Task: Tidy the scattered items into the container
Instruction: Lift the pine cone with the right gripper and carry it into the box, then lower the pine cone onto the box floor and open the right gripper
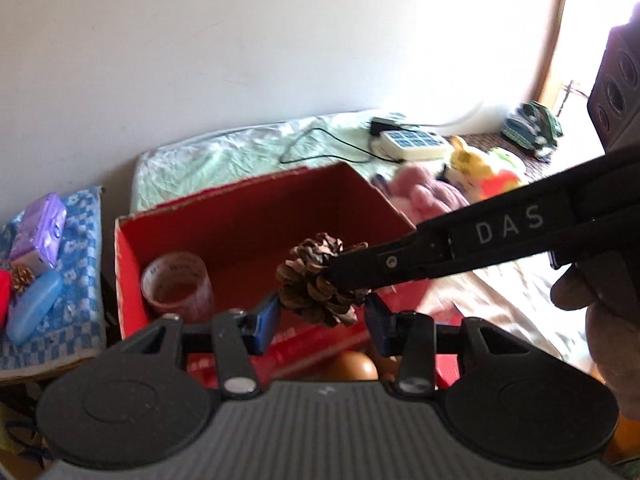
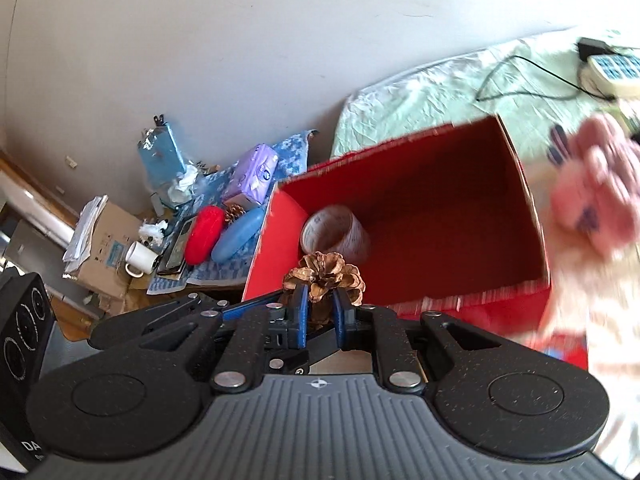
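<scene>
**A:** Plain pale wall behind, a bed with a crumpled green sheet along it, and the red box sitting in front, open at the top. Where are the grippers?

**B:** The right gripper has its blue pads clamped on the pine cone, holding it by the base right at the box's near rim. In the left wrist view the same cone hangs between the spread fingers of the left gripper, which is wide open and carries nothing.

**A:** So what could spoil it?

**B:** The grip is on loose scales near the stem, I'd judge; a scale could snap or slide and the cone would drop short, onto the near wall or outside it. The two tools are also very close, so the left fingers could knock the cone if either hand drifts.

**A:** And inside the box?

**B:** A roll of tape stands in the near left corner, just beyond the cone. Released there, the cone may bounce off it. The floor to the right and toward the back is bare red, plenty of room.

**A:** Around the box?

**B:** Left of it, a blue checked cloth holds a red case, a blue case and a second small cone, all still outside. Right of it lies a pink plush toy, blurred, close to the right wall.
</scene>
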### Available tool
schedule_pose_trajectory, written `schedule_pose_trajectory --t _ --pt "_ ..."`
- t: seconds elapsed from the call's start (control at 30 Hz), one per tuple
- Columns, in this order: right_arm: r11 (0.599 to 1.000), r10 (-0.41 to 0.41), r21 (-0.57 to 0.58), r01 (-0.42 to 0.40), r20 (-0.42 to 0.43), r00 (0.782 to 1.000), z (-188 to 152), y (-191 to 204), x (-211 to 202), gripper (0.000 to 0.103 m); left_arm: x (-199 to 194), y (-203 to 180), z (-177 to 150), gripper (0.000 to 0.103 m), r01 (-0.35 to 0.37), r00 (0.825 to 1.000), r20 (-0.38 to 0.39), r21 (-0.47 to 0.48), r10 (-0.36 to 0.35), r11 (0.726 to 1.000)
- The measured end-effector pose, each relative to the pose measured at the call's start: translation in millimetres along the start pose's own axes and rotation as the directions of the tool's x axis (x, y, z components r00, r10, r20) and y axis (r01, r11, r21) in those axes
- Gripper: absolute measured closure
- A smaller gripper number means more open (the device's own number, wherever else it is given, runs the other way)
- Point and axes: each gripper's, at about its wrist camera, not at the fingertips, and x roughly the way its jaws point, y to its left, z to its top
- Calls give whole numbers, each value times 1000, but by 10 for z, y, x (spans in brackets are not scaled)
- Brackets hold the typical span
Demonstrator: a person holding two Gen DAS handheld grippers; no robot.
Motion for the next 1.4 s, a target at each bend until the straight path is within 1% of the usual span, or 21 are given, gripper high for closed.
schedule_pose_trajectory --t 0.13,0.23,0.3,0.4,0.53,0.63,0.7,0.83,0.97,1.03,1.13,1.17,1.23,1.3,1.33,1.37,1.4 --pt "998 19 -55 -22 -51 999 283 -140 227 89 302 76 189 58 -51 998 -35 -52 49 997" --pt "995 32 -85 -41 -108 994 457 -270 460 89 599 150 268 58 -85 994 -79 -91 78 992" --pt "994 36 -95 -52 -156 987 540 -365 632 89 777 198 284 58 -109 988 -118 -116 95 987" --pt "992 44 -108 -71 -230 972 611 -471 890 89 988 274 290 58 -151 976 -181 -142 124 978" --pt "988 52 -119 -95 -324 945 652 -532 1154 90 1168 354 256 58 -200 952 -264 -146 157 969" --pt "988 53 -114 -105 -390 919 654 -548 1345 90 1323 460 224 58 -218 929 -334 -143 161 965" --pt "990 58 -92 -108 -433 900 649 -562 1478 90 1395 535 198 58 -228 912 -378 -140 161 964" --pt "993 63 -48 -104 -522 851 628 -561 1747 91 1536 697 117 58 -234 876 -456 -113 159 966" --pt "996 83 17 -89 -568 819 586 -566 1932 91 1594 880 56 58 -236 852 -503 -124 144 964" --pt "996 88 30 -87 -576 813 568 -542 1972 92 1581 942 38 58 -238 844 -516 -119 145 964" --pt "996 91 43 -82 -588 804 535 -496 2029 92 1558 995 13 56 -237 825 -543 -85 155 968" --pt "997 76 30 -72 -587 806 522 -474 2040 92 1551 994 6 54 -228 822 -549 -71 153 971" --pt "997 71 25 -69 -580 811 520 -442 2038 92 1551 957 -22 54 -222 809 -562 -22 171 975" --pt "997 70 27 -66 -578 813 524 -429 2031 91 1542 916 -47 52 -212 804 -565 21 186 977" --pt "998 69 28 -65 -578 813 526 -427 2025 91 1534 907 -57 50 -198 801 -570 35 183 979" --pt "998 67 28 -62 -578 814 528 -428 2016 91 1521 906 -62 48 -186 802 -571 39 174 982" --pt "998 63 26 -59 -576 815 529 -430 2002 91 1502 913 -60 48 -175 805 -570 36 164 984"
